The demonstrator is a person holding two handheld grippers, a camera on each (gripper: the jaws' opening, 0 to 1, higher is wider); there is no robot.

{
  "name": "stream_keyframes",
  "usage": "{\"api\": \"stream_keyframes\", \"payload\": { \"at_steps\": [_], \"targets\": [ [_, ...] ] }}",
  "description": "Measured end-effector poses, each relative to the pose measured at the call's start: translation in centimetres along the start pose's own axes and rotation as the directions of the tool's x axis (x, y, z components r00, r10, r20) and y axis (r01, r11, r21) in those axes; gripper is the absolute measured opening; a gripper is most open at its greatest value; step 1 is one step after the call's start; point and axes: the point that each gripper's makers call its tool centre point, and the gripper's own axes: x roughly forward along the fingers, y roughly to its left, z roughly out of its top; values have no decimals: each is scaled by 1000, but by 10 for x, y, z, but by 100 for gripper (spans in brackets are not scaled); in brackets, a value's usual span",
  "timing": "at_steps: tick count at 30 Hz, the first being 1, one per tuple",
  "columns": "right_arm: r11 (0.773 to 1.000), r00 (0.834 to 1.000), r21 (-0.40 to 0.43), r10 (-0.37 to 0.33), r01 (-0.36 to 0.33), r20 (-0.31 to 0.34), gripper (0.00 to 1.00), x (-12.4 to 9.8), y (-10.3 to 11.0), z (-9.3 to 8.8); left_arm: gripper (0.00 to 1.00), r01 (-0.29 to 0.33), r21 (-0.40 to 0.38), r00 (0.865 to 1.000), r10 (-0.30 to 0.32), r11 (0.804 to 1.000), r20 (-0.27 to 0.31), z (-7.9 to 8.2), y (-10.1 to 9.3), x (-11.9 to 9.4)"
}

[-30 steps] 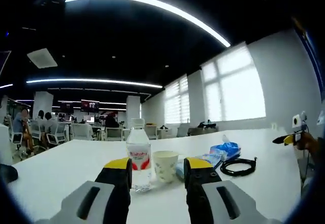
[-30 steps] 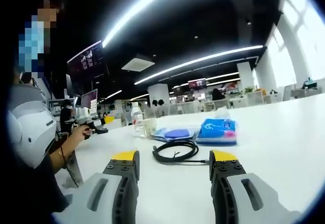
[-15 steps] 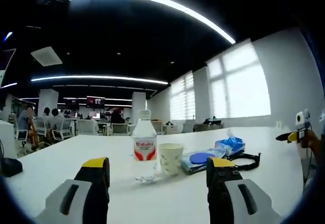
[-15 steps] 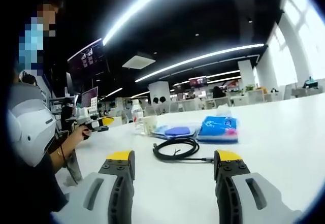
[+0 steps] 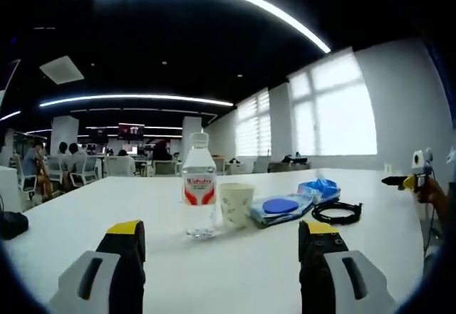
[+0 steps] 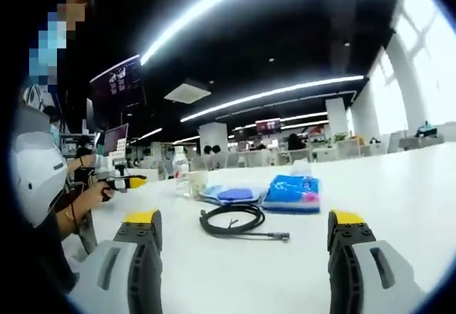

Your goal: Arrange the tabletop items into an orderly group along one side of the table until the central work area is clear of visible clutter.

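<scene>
In the left gripper view, the left gripper (image 5: 225, 239) hangs low over the white table (image 5: 92, 218) with its 2 yellow-tipped jaws spread wide and nothing between them. Beyond the gap stands a clear water bottle (image 5: 199, 186) with a red label, upright, its long axis vertical and its cap at the top. Just to its right, close beside it, is a paper cup (image 5: 234, 205), also upright with its mouth upward. Further right lies a flat packet with a blue round patch (image 5: 278, 208), then a blue tissue pack (image 5: 320, 189) behind it, and a black cable (image 5: 337, 212) coiled in a loose loop flat on the table — the row runs away to the right. At the far right edge a hand holds the right gripper (image 5: 406, 181), small in this view, its tip pointing left.

In the right gripper view, the right gripper (image 6: 245, 226) is likewise wide open and holds nothing. Between its jaws lies the black cable (image 6: 233, 221), coiled flat, with 1 straight end trailing right toward its plug. Behind it sit the blue tissue pack (image 6: 291, 192) and the flat packet (image 6: 231, 195), side by side — further left stand the paper cup (image 6: 197, 184) and the water bottle (image 6: 181, 172), both upright. At the left a person's hand holds the left gripper (image 6: 128, 181), its yellow tip pointing right toward the bottle.
</scene>
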Motion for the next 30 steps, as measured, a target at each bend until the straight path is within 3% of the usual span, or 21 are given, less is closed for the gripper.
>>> {"api": "stream_keyframes", "payload": {
  "at_steps": [8,17,26,30],
  "targets": [
    [999,1000,49,8,-7,-10,100,0,1,-6,89,-18,-24,1000,19,1000,6,-2,5,-4],
    [998,998,41,58,-56,-37,99,3,11,-11,91,-31,-22,999,31,999,-9,-6,9,-10],
    [998,994,12,55,-54,-94,98,1,14,-15,91,-39,-28,999,39,999,-12,-9,13,-22],
    [997,990,16,71,-69,-121,97,1,19,-19,97,-71,-37,997,70,997,-13,-10,19,-26]
  ]
}}
